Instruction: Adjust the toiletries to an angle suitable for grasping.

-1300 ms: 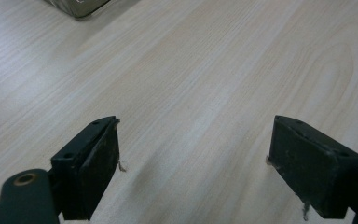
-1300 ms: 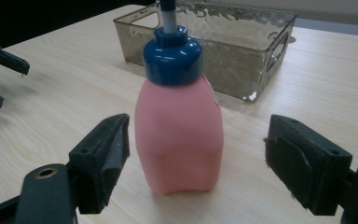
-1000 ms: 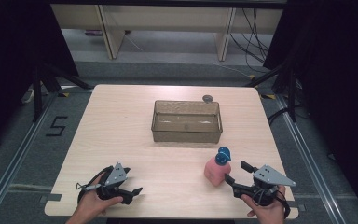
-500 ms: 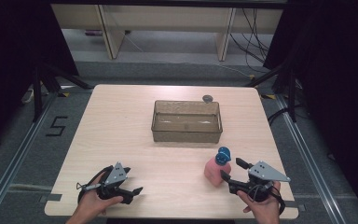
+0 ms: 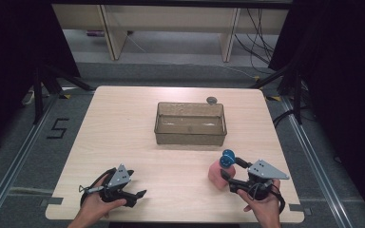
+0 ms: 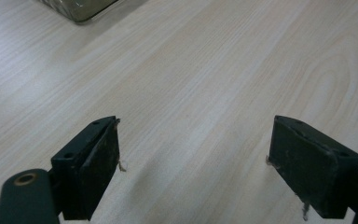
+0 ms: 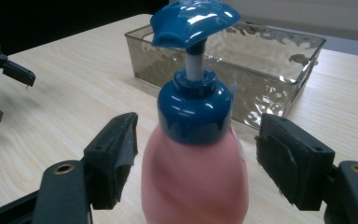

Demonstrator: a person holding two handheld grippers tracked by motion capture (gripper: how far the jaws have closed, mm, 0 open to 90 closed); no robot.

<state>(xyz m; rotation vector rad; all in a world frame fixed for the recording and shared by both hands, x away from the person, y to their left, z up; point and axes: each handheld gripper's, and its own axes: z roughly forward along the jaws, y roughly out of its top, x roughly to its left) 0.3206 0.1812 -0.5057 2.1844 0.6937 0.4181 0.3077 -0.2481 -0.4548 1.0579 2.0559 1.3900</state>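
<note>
room remains beside pump bottle [image 7: 194,172] as right tool [image 7: 196,161] closes.

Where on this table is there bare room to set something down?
Bare wood lies left of the clear rectangular plastic bin, and between the left tongs and the pink pump bottle with blue top. It is crowded at the near right, where the right tongs flank that bottle.

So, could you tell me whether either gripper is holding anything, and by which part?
Nothing is held: the right gripper has been closing around the pink pump bottle, pads apart; the left gripper is open.
</note>
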